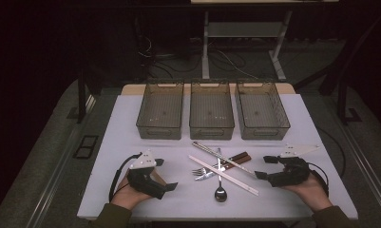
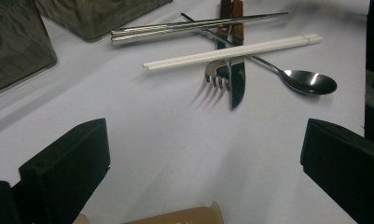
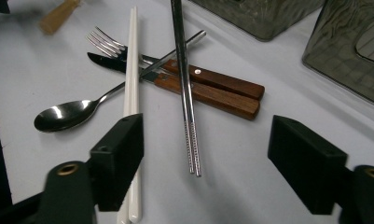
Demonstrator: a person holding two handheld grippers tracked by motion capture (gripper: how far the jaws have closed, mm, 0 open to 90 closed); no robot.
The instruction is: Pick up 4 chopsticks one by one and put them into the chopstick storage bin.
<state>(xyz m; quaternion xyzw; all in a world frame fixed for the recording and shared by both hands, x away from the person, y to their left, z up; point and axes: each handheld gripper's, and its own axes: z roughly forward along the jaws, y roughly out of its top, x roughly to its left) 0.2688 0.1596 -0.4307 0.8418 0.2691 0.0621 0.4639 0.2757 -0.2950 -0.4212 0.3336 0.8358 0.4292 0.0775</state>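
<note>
The left gripper (image 1: 163, 176) rests on the table (image 1: 131, 123) at the person's left, jaws spread wide and holding nothing. Its jaws point right, toward the cutlery pile in the middle of the table, and a stretch of bare surface lies between them and the nearest piece.

That pile lies between the two grippers, in front of three bins (image 1: 211, 115). In the left gripper view the white chopsticks (image 2: 233, 51) lie crosswise, over the fork (image 2: 217, 74) and knife (image 2: 237, 84); the spoon (image 2: 310, 81) has its bowl off to the right there, and the steel chopsticks (image 2: 194, 27) lie beyond.

The right gripper (image 1: 268, 167) rests at the person's right, jaws also wide apart and empty, pointing left at the pile. It looks the nearer of the two: in the right gripper view the steel chopsticks (image 3: 187, 88) run almost straight away from the camera, their near tips lying between the jaws, while the white chopsticks (image 3: 132, 102) pass by the left jaw.

With the steel pair's long axis along the gripper's line of sight, the jaws would close across it, so the right hand seems better placed for a first pick.
</note>
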